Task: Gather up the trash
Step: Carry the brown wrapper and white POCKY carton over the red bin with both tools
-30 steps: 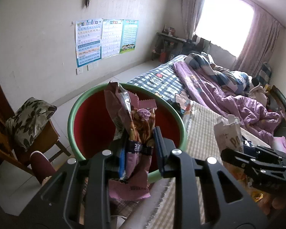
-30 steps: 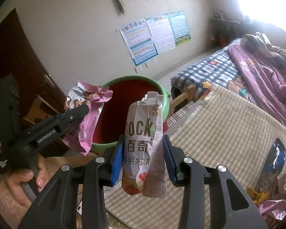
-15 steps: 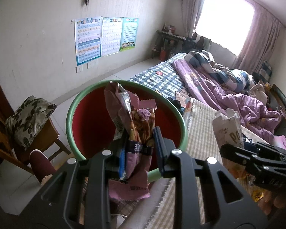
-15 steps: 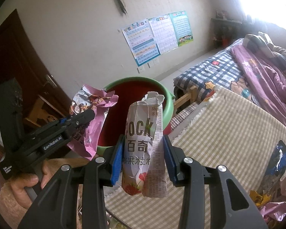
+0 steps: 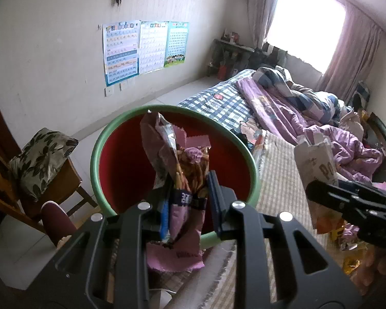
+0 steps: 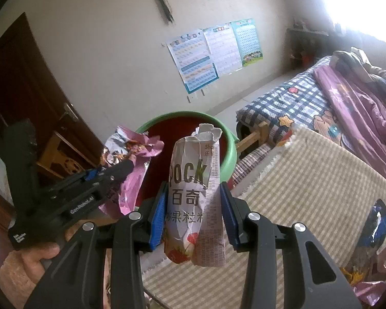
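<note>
My left gripper (image 5: 186,198) is shut on a crumpled pink snack wrapper (image 5: 182,170) and holds it upright in front of a red bin with a green rim (image 5: 123,128). The wrapper (image 6: 139,170) and the left gripper (image 6: 110,175) also show in the right wrist view. My right gripper (image 6: 193,206) is shut on a white Pocky wrapper (image 6: 195,200), held upright just short of the bin (image 6: 226,139). The Pocky wrapper also shows at the right of the left wrist view (image 5: 316,164).
A checked tablecloth (image 6: 308,180) lies under the right gripper, with more wrappers (image 6: 373,234) at its right end. A bed with purple bedding (image 5: 283,108) stands behind. A wooden chair with a leaf-print cushion (image 5: 41,159) stands left of the bin.
Both grippers, still holding their wrappers, have moved slightly toward the bin; the bin looks a little larger and nearer in both views.
</note>
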Tool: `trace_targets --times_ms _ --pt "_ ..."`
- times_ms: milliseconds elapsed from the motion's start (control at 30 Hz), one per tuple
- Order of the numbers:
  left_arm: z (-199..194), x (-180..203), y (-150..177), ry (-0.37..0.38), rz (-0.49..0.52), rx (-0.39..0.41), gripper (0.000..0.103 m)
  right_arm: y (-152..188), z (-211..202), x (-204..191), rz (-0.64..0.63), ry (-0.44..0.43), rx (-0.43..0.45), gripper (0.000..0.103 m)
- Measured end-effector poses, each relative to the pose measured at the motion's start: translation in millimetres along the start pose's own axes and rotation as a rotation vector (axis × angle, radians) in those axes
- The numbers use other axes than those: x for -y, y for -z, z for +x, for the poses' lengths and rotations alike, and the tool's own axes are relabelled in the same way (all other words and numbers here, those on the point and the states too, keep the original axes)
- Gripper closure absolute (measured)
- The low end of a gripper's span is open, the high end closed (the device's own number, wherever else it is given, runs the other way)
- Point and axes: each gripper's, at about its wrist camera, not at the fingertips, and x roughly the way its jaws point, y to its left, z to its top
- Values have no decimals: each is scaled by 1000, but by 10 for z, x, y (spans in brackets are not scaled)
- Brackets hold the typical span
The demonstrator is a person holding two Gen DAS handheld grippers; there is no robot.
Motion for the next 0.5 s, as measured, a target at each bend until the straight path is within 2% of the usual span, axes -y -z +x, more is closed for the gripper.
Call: trace_targets --times_ms 500 --pt "190 -183 -9 -29 -35 -31 78 -321 366 -148 -25 -76 -4 64"
